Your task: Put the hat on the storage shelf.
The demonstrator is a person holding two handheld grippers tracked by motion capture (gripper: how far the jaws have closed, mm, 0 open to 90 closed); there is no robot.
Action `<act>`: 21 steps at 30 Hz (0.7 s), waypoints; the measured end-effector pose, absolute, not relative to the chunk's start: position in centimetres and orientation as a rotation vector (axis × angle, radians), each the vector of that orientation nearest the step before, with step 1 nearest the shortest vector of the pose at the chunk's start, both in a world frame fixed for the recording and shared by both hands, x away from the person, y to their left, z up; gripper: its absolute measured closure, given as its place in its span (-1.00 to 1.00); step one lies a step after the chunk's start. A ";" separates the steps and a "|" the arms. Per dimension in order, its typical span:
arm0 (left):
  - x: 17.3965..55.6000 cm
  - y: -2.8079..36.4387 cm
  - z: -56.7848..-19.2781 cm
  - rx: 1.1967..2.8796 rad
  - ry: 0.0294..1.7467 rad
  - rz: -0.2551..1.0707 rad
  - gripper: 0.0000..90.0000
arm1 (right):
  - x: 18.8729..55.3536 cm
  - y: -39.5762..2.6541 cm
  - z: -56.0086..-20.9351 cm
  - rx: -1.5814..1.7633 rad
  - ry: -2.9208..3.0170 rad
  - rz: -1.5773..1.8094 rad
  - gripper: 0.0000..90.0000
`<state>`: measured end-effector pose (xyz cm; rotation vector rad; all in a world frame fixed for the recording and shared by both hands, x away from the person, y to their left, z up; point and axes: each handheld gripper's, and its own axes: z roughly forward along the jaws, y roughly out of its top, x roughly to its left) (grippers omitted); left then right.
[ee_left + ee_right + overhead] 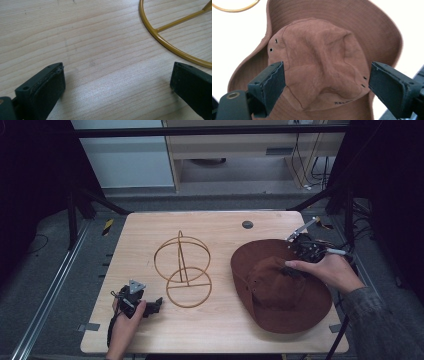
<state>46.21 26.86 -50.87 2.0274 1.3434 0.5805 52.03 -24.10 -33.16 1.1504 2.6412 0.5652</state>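
A brown brimmed hat lies crown up on the right half of the wooden table. A gold wire stand, made of an upright hoop on a round base ring, sits mid-table. My right gripper hovers over the hat's far right side. Its jaws are open and straddle the crumpled crown without touching it. My left gripper rests low near the front left, open, with bare wood between its jaws. The stand's base ring curves just beyond its right jaw.
A small dark round grommet sits in the table's far edge. Grey tape patches mark the front corners. Dark frame struts flank the table, and cables lie on the floor behind it.
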 end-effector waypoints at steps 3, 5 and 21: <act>46.2 26.9 -50.9 2.031 1.342 0.580 -1.00 | 52.5 -23.8 -33.7 1.147 2.670 0.550 -0.71; 46.2 26.9 -50.9 2.031 1.342 0.580 -1.00 | 52.7 -23.7 -33.9 1.137 2.681 0.538 -0.72; 46.2 26.8 -50.9 2.023 1.345 0.582 -1.00 | 53.9 -22.0 -37.4 1.096 2.742 0.493 -0.53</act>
